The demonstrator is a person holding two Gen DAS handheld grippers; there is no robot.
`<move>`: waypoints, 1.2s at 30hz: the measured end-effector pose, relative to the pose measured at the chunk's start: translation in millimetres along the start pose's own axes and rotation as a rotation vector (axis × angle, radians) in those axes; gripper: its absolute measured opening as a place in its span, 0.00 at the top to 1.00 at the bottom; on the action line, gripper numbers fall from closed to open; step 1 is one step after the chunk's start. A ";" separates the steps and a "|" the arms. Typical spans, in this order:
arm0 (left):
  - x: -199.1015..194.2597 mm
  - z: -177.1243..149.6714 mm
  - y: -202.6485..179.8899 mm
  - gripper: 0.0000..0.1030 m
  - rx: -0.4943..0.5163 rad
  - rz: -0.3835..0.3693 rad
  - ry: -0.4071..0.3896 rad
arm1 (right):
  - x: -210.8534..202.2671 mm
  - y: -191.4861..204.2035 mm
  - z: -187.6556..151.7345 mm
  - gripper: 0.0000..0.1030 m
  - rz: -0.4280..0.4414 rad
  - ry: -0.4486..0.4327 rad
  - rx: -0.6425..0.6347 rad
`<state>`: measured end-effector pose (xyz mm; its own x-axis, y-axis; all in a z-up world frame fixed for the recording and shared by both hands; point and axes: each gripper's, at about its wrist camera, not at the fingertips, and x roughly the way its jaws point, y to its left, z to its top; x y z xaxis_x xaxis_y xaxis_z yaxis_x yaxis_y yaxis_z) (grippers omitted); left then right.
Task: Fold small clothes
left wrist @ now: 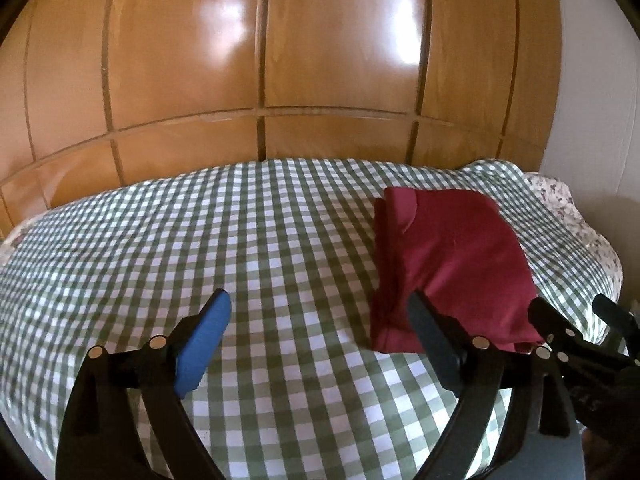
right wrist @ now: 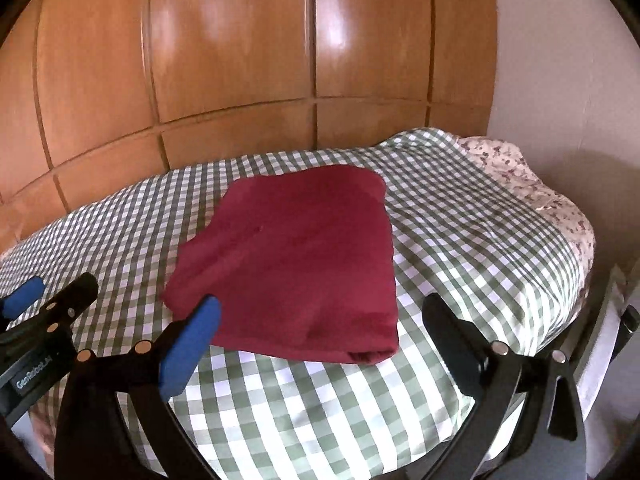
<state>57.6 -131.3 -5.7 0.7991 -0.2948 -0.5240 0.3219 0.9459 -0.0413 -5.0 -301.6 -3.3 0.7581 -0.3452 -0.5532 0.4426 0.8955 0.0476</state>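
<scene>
Both grippers hang wide open and empty over the bed.
Left gripper (left wrist: 320, 320) and right gripper (right wrist: 324, 322) hold nothing; beyond them the folded maroon garment (right wrist: 296, 264) lies on the checked bedspread (left wrist: 160, 240), looking soft, light and floppy, best pinched at its near corners.

— What sort of place is this?

— A bedroom in a home. A bed fills the lower half of both views, covered with a green-and-white checked sheet (left wrist: 248, 240).

— Anything else that says bedroom?

— At the far right corner a floral bedcover (right wrist: 532, 184) shows from under the checked sheet. Behind the bed stands a glossy wooden wardrobe (left wrist: 256, 48) with tall panelled doors and a row of lower panels, light reflecting off it. A plain pale wall (right wrist: 560, 60) meets it on the right.

— And on the bed?

— A folded dark red garment (right wrist: 300, 256) lies on the sheet.
</scene>
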 end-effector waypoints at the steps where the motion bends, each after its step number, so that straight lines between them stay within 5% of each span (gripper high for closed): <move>1: -2.0 -0.4 0.8 0.14 -0.004 -0.001 -0.002 | -1.3 0.3 -0.5 0.02 -0.005 -0.002 0.004; 36: -10.6 -14.0 -3.4 0.10 0.011 0.005 0.010 | -0.2 -0.2 -11.8 0.02 -0.048 0.005 -0.009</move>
<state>40.9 -129.5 -11.9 0.7955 -0.2884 -0.5329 0.3236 0.9458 -0.0288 -10.9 -298.4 -13.0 0.7338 -0.3869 -0.5585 0.4742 0.8803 0.0131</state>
